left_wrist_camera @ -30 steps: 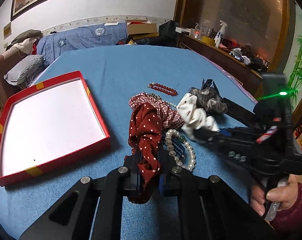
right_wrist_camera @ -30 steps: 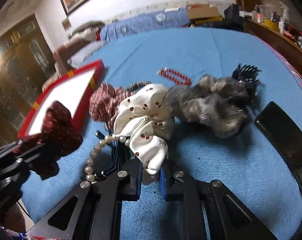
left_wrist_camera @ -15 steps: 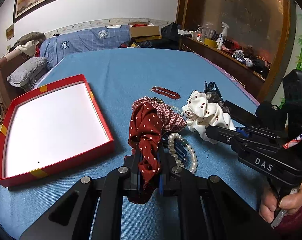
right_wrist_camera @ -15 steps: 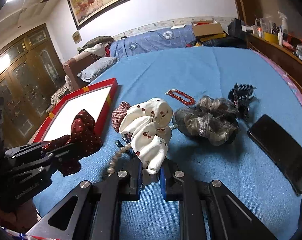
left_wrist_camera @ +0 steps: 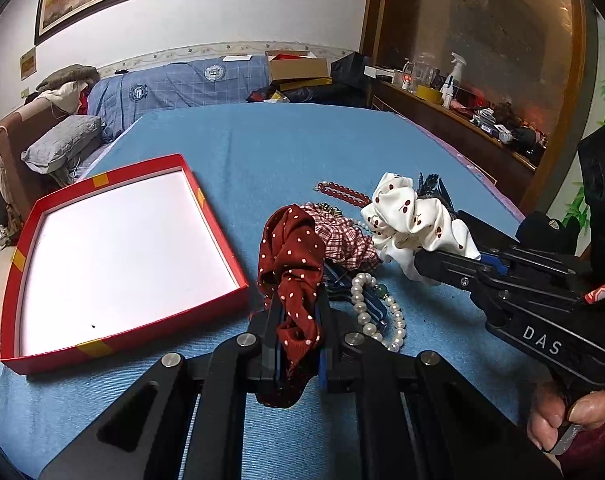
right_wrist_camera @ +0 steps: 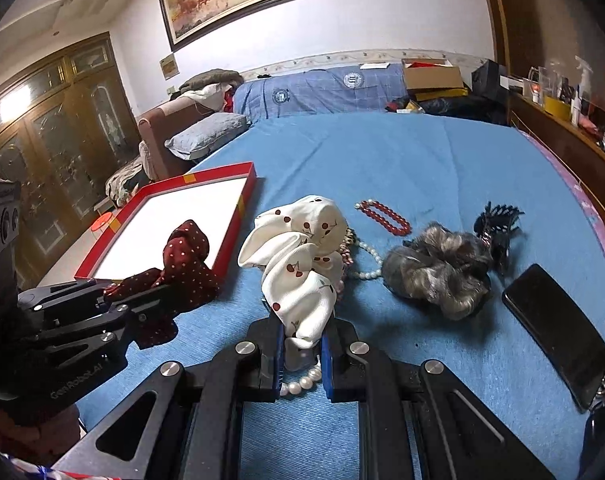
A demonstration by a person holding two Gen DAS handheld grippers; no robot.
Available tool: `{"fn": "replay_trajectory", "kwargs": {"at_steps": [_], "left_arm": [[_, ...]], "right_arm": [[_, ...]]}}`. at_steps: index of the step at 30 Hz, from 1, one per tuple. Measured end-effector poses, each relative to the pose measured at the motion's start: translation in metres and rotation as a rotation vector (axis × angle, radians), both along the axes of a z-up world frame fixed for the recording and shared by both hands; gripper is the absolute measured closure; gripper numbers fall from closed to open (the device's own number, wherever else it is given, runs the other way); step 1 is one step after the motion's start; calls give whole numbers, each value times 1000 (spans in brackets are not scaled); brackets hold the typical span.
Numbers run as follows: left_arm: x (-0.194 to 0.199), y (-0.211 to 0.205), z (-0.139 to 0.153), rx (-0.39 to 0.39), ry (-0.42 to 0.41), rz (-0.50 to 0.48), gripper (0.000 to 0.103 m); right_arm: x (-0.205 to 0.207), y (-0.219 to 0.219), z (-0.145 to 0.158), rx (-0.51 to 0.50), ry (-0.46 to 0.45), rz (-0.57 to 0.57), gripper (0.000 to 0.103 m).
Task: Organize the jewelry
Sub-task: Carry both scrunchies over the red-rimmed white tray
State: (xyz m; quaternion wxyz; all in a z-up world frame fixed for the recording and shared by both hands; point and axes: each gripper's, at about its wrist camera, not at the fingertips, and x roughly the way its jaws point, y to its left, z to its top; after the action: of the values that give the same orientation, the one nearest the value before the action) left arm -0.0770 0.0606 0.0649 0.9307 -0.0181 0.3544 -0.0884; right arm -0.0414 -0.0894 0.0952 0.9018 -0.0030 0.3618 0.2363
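- The dark red scrunchie with white polka dots [left_wrist_camera: 292, 252] is pinched between the jaws of the left gripper [left_wrist_camera: 298, 332], which are closed tight on its lower end; the rest of the fabric stands up ahead of the jaws, lifted off the blue cloth-covered counter [left_wrist_camera: 262, 148].
- The white satin scrunchie printed with red cherries [right_wrist_camera: 302, 256] is held the same way by the right gripper [right_wrist_camera: 302, 354], jaws closed on its lower fold, long axis running straight out from the jaws.
- The shallow red cardboard box with a white floor [left_wrist_camera: 122, 248] lies to the left of both grippers. The left gripper is the nearer one, just beside the box's right wall, so its scrunchie likely goes in first with a short move leftward over the rim.
- The right gripper must cross farther left; the left gripper sits between it and the box, so the two could collide if they move together.
- On the counter below remain a white pearl strand [left_wrist_camera: 378, 312], a red-and-white checked scrunchie [left_wrist_camera: 342, 240] and a red bead bracelet [right_wrist_camera: 382, 216].
- Farther right lie a grey furry scrunchie [right_wrist_camera: 438, 272], a black claw hair clip [right_wrist_camera: 498, 220] and a black phone [right_wrist_camera: 554, 320], all well apart from the box.
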Motion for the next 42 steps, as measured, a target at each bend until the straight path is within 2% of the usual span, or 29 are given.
{"fn": "replay_trajectory", "kwargs": {"at_steps": [8, 25, 42], "left_arm": [[0, 10, 5, -1, -11, 30, 92], [6, 58, 13, 1, -38, 153, 92], [45, 129, 27, 47, -51, 313, 91]], "right_arm": [[1, 17, 7, -11, -14, 35, 88], [4, 73, 25, -29, -47, 144, 87], [54, 134, 37, 9, 20, 216, 87]]}}
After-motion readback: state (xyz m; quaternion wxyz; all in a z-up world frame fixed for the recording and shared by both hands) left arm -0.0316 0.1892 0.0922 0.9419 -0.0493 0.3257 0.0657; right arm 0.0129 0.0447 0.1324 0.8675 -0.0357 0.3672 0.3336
